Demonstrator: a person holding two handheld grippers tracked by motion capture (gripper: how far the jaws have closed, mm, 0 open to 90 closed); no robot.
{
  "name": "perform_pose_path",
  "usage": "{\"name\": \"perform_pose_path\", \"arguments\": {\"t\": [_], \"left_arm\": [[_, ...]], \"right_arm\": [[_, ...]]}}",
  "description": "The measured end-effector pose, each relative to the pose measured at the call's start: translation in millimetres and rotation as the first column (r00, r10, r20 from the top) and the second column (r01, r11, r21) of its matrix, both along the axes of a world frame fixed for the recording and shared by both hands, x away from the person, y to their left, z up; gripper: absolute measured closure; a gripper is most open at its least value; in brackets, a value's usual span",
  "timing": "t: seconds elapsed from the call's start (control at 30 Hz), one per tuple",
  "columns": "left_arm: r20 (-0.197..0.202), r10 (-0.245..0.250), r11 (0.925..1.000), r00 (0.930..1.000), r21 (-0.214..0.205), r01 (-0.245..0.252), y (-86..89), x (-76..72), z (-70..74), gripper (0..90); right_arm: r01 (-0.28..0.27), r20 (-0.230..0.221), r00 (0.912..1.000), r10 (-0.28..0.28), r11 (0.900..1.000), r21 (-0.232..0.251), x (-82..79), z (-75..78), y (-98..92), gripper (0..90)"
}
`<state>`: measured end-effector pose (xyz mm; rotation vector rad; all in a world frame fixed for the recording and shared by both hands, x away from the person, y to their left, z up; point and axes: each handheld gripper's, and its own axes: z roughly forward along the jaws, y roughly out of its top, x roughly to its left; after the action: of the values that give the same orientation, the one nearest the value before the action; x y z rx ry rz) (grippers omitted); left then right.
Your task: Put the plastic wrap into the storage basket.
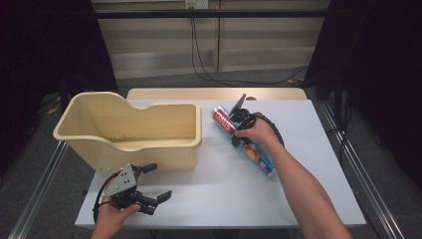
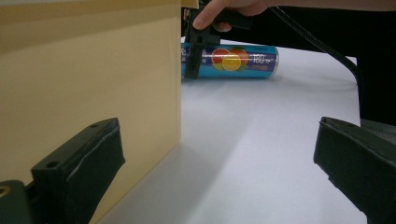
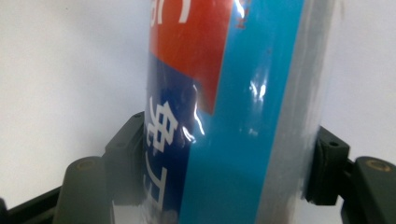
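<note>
Right gripper (image 1: 238, 130) pinches the long blue-and-red printed snack tube (image 3: 233, 112) lying on the white table (image 1: 298, 149); left gripper (image 1: 154, 181) sits spread wide, beige plastic tub (image 1: 124, 124) just beside it.

The person's right hand (image 1: 255, 130) is covering the middle of the tube (image 1: 244, 142), hiding where the right gripper (image 1: 239, 137) is meeting it in the high view. In the right gripper view, the tube (image 3: 233, 112) is running off the top and bottom edges beyond the fingers (image 3: 123, 158), its white lettering partly cut away. In the left gripper view, the beige tub (image 2: 88, 79) beside the near finger is spilling past the left edge, and both fingers (image 2: 79, 172) are being cropped at the bottom.
</note>
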<state>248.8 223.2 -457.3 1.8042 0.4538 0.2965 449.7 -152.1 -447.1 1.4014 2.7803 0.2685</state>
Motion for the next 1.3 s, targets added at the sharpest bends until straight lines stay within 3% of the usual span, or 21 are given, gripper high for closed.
{"name": "perform_pose_path", "arguments": {"t": [0.53,0.73,0.97,1.13,1.2,1.3], "left_arm": [[0.001,0.001,1.0000,1.0000,-0.002,-0.001,-2.8,-0.7,0.5,1.5],[0.002,-0.008,1.0000,1.0000,0.006,0.008,-3.2,-0.6,0.1,1.5],[-0.003,-0.006,1.0000,1.0000,0.005,0.006,-0.9,-0.5,-1.2,1.5],[-0.002,-0.006,1.0000,1.0000,0.006,0.006,-0.2,-0.7,-1.4,1.5],[-0.002,-0.007,0.9999,1.0000,0.008,0.007,-0.6,-0.7,-1.5,1.5],[-0.003,-0.009,0.9999,1.0000,0.014,0.009,-1.7,-0.8,-1.5,1.5]], "right_arm": [[-0.015,0.066,0.9977,0.013,0.9994,0.030,-2.5,42.4,-11.1,31.4],[-0.044,0.069,0.9967,0.043,0.9989,0.015,-1.2,28.8,-2.7,31.3],[-0.079,0.017,0.9967,0.079,0.9968,-0.016,2.5,0.2,13.5,31.5],[-0.092,0.010,0.9957,0.092,0.9956,-0.018,2.6,-4.8,15.6,31.5],[-0.076,-0.017,0.9970,0.076,0.9968,-0.022,1.5,-6.8,16.2,31.4],[-0.090,0.004,0.9960,0.090,0.9959,-0.011,0.6,-7.1,13.3,31.2]]}}
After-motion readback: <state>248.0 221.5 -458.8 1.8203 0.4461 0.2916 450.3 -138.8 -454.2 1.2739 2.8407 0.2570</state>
